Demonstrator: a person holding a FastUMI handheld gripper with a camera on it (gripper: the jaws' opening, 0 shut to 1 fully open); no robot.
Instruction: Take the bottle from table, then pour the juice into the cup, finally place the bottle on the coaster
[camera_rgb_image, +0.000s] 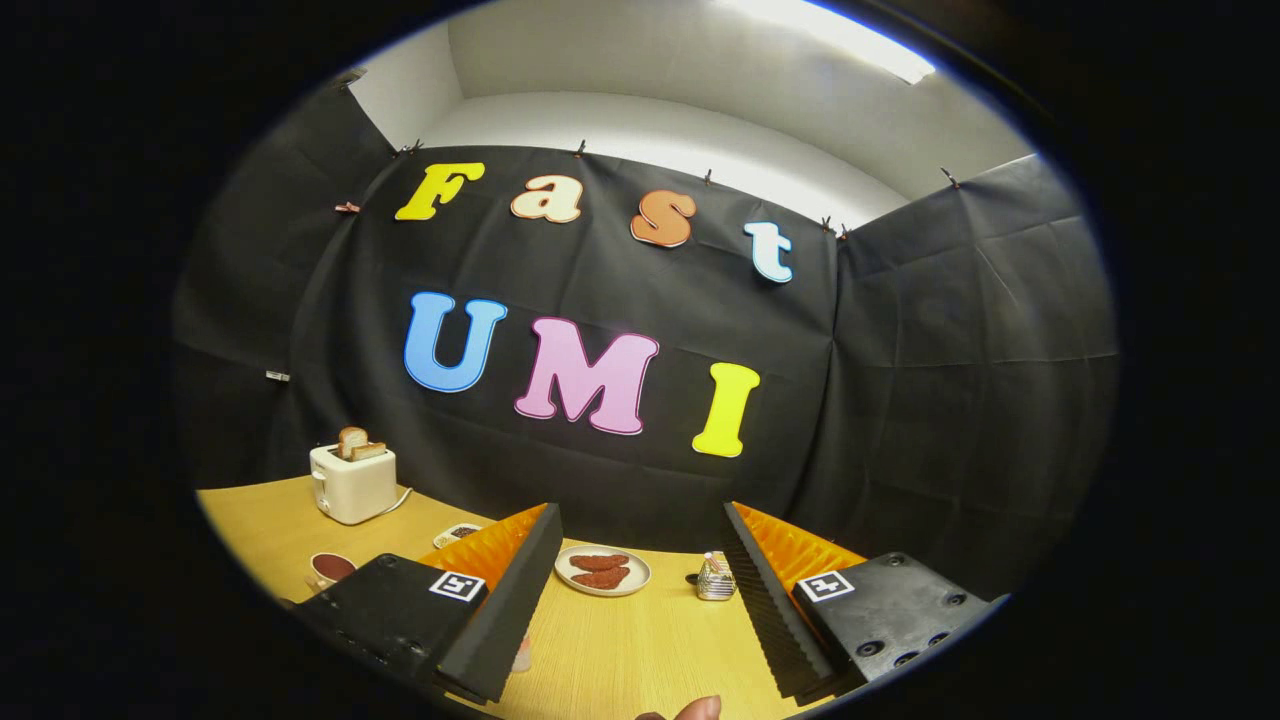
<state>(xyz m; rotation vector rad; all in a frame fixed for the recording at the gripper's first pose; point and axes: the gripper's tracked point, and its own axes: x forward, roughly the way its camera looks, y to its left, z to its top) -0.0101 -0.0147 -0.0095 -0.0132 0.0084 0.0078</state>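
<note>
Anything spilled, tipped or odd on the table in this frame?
Nothing stands out. The toaster stands upright with toast in its slots, the plate sits flat beyond the open gripper, and no spill shows on the table. A fingertip pokes in near the fingers.

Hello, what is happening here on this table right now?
A person holds a handheld gripper above a wooden table. Its fingers are open and hold nothing. Just beyond them lies a plate of food, with a small shiny container beside it. Farther off stand a toaster with bread and a cup. A fingertip shows at the near table edge. I cannot pick out the bottle or coaster.
</note>
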